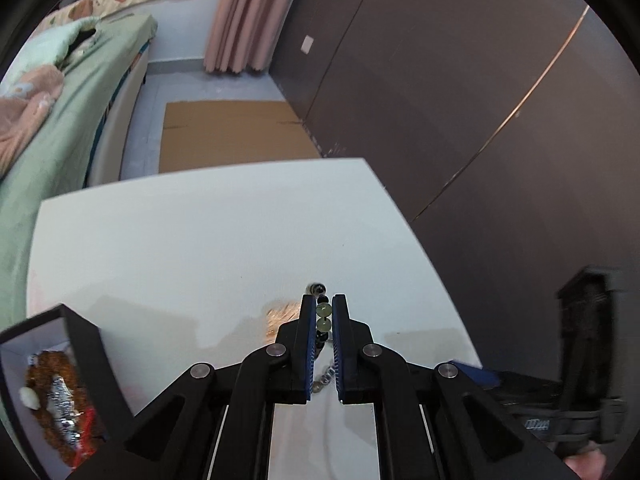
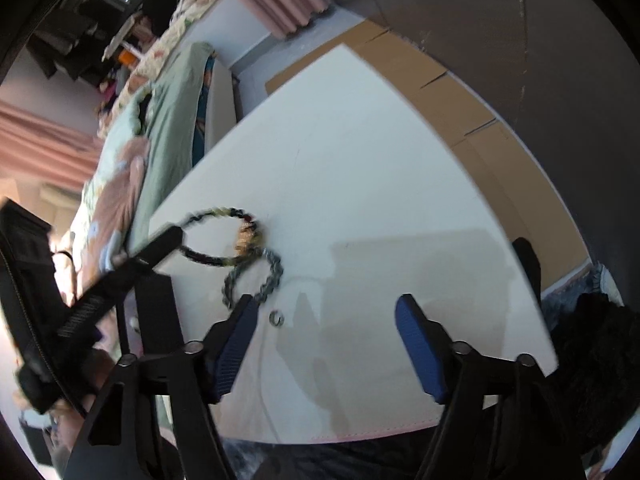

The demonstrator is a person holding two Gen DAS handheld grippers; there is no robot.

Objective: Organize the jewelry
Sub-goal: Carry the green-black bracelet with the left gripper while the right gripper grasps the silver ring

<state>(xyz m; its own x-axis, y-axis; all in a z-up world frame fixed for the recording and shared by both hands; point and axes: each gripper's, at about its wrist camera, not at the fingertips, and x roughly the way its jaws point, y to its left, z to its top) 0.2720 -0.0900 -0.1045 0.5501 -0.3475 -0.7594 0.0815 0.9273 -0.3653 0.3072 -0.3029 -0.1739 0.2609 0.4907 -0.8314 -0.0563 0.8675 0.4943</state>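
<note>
In the left wrist view my left gripper (image 1: 323, 299) is shut on a bracelet of black and pale green beads (image 1: 323, 312), held just above the white table (image 1: 192, 240). A gold-coloured piece (image 1: 280, 318) lies just beyond the jaws, and a silver chain (image 1: 325, 376) lies under them. In the right wrist view the bead bracelet (image 2: 212, 236) hangs as a loop from the left gripper (image 2: 170, 240). The silver chain bracelet (image 2: 260, 278) and a small ring (image 2: 276, 317) lie near my right gripper (image 2: 325, 300), which is open with nothing between its fingers.
A black box (image 1: 84, 344) with a white lining, at the table's near left, holds a brown bead string and other pieces. A bed with a green sheet (image 1: 60, 152) runs along the left. Cardboard (image 1: 232, 136) lies on the floor beyond the table, by a dark wall (image 1: 460, 100).
</note>
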